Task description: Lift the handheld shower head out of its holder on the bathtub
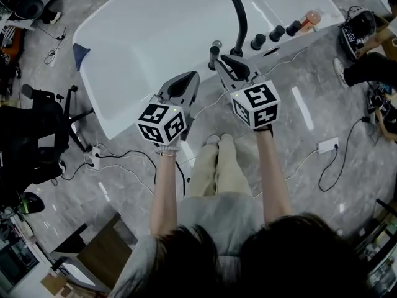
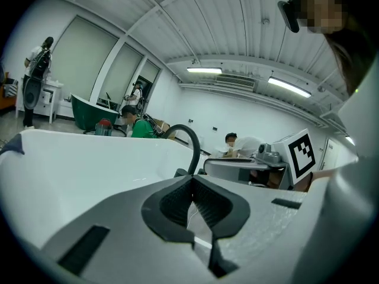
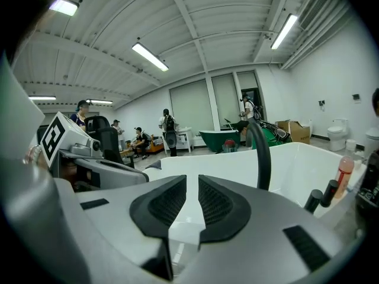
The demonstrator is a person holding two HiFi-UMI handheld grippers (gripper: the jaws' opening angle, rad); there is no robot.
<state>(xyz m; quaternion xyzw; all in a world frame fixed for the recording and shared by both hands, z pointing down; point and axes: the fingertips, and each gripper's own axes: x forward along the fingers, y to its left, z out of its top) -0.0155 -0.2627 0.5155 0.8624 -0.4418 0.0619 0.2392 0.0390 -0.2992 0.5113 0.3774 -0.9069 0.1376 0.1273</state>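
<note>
On the bathtub (image 1: 133, 104) rim stands the spout (image 1: 242, 23), knobs (image 1: 277, 33) to its right.

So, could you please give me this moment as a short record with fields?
setting: white bathtub, seen from above
fixtures: black curved spout, black knobs and orange bottle at the rim
shower head: probably the small grey upright piece at the tub edge; not held
left hand-held gripper: jaws together, nothing between them
right hand-held gripper: jaws slightly apart, nothing between them, tip close to the grey piece
</note>
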